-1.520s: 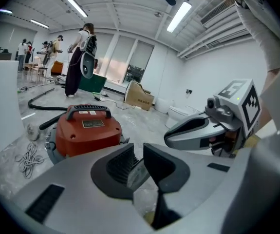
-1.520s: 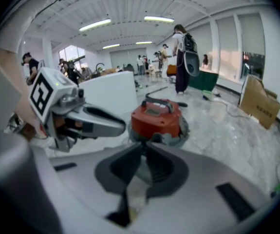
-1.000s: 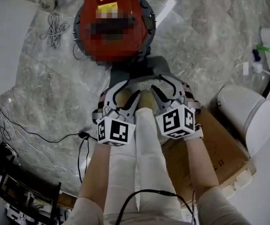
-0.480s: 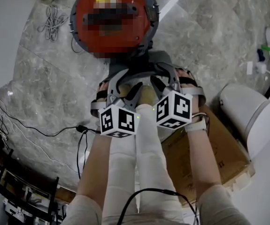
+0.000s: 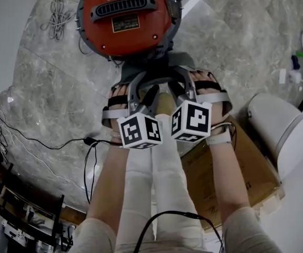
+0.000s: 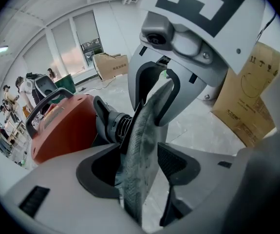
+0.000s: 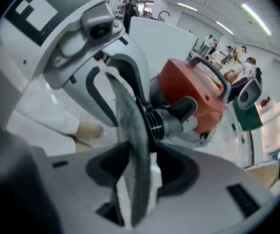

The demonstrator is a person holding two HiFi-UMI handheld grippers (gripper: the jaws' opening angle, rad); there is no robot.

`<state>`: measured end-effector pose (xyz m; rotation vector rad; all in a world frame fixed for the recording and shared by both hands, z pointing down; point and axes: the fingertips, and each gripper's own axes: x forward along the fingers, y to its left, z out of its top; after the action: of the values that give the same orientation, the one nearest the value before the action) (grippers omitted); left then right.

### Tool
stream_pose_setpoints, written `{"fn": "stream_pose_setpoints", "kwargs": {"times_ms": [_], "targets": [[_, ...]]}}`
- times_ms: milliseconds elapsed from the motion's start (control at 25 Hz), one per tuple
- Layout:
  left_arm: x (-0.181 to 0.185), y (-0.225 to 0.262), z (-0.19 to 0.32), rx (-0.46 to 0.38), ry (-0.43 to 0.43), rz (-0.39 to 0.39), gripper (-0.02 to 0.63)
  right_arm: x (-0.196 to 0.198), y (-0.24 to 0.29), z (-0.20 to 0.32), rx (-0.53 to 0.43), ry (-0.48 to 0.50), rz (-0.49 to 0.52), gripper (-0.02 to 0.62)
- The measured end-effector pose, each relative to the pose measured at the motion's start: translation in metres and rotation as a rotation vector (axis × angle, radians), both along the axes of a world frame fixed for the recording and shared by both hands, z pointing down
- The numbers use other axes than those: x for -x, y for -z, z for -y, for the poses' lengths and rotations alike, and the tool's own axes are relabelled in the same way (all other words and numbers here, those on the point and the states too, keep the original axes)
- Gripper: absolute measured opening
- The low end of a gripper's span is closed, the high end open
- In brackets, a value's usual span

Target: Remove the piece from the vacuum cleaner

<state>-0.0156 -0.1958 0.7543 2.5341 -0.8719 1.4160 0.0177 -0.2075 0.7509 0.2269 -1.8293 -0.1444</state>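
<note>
Left gripper [image 5: 139, 91] and right gripper [image 5: 185, 86] sit side by side on the near side of the red vacuum cleaner [image 5: 127, 20] in the head view.

Left gripper view: its jaws, just opened wide, straddle a thin grey piece [image 6: 142, 145] that runs toward the vacuum cleaner's black hose socket [image 6: 111, 126], and the pads are clear of it.

Right gripper view: its jaws opened too, then eased in slightly. They stand wide around the same piece without pressing it.

It seems best to close both squarely on the flat faces, then draw straight away from the vacuum cleaner.

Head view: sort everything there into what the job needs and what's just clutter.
For the job:
- red vacuum cleaner
- grey flat piece fitted at its near side

Just lying about:
- cardboard box
- bundled white cable
- black cable across the floor
</note>
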Motion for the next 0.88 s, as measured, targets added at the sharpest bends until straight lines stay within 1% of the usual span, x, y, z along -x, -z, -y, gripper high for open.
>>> {"fn": "stream_pose_setpoints", "kwargs": {"times_ms": [240, 280, 320, 360, 480, 640, 880], "targets": [[0.002, -0.006, -0.001, 0.004, -0.001, 0.045, 0.249, 0.000, 0.005, -0.001, -0.027, 0.011, -0.003, 0.143], [0.003, -0.006, -0.001, 0.000, 0.004, 0.047, 0.238, 0.000, 0.005, -0.002, -0.029, 0.012, -0.001, 0.136], [0.004, -0.005, 0.000, -0.006, 0.012, 0.045, 0.203, -0.001, 0.005, -0.002, -0.032, 0.013, 0.001, 0.125], [0.005, -0.004, 0.001, -0.011, 0.020, 0.043, 0.159, -0.002, 0.006, -0.002, -0.034, 0.012, 0.003, 0.098], [0.007, -0.004, 0.001, -0.015, 0.034, 0.042, 0.133, -0.002, 0.006, -0.004, -0.037, 0.006, 0.014, 0.064], [0.008, -0.003, -0.001, -0.006, 0.055, 0.034, 0.101, -0.003, 0.005, -0.007, -0.040, 0.003, 0.014, 0.054], [0.009, -0.004, -0.005, 0.005, 0.066, 0.031, 0.087, -0.003, 0.005, -0.015, -0.035, 0.000, 0.022, 0.048]]}}
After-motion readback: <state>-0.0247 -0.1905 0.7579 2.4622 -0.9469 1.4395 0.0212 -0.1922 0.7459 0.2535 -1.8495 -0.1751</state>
